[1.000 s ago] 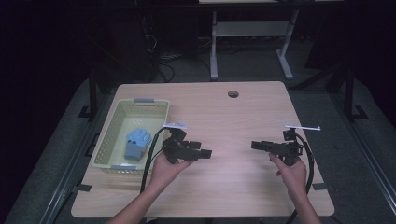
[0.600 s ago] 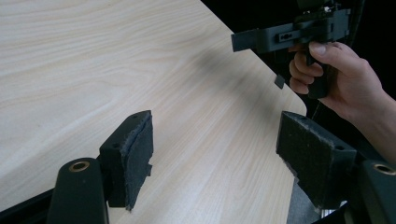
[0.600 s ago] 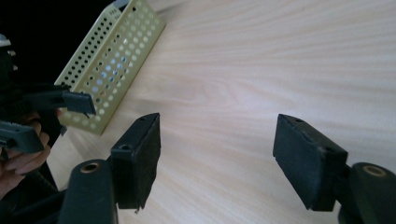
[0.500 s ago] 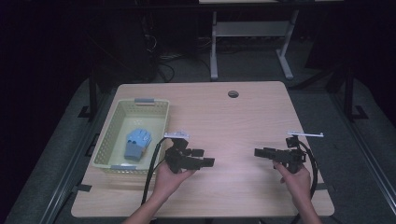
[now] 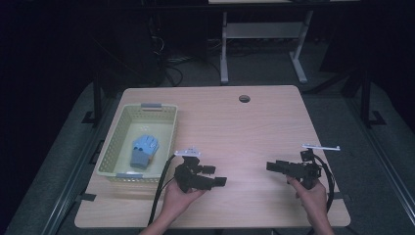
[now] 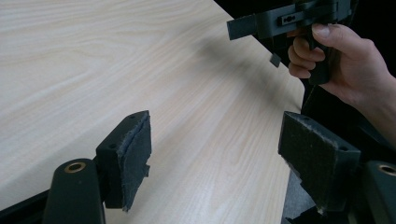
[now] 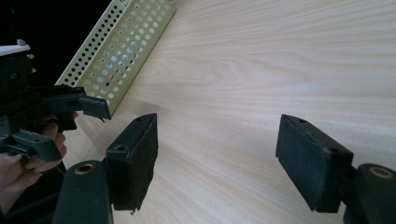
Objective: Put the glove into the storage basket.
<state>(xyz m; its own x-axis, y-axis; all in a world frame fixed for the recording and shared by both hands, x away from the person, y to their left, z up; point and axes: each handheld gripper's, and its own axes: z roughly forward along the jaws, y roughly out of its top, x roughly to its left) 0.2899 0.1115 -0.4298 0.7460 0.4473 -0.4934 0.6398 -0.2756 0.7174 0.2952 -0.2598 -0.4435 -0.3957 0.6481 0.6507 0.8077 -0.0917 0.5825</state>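
Near edge of the table, high view: two forearms come in from the bottom, each hand w/ a black gripper just above the wood.

Left gripper sits near the front edge, left of centre, just beside the basket's near right corner. Jaws point toward the table's right side. Its cable loops back toward the front edge. In the left gripper view both pads stand wide apart, bare wood between them, nothing held; the jaws have just been opening a little further.

Right gripper is near the front right corner, jaws pointing left, toward the other gripper. A gap of bare wood separates the two tips. In the right gripper view the pads are also spread wide, empty, wood grain between them. The right hand wraps the handle, seen from the left gripper view.

Further back, along the left edge: pale yellow-green perforated basket, long side running front to back, grey tab on its near and far rims. Inside, nearer the front half, lies a light blue glove, flat on the floor of the basket, well apart from both grippers.

Far edge, about centre: a small round cable hole.

No legible brand, label or writing anywhere; too small/dark to read.
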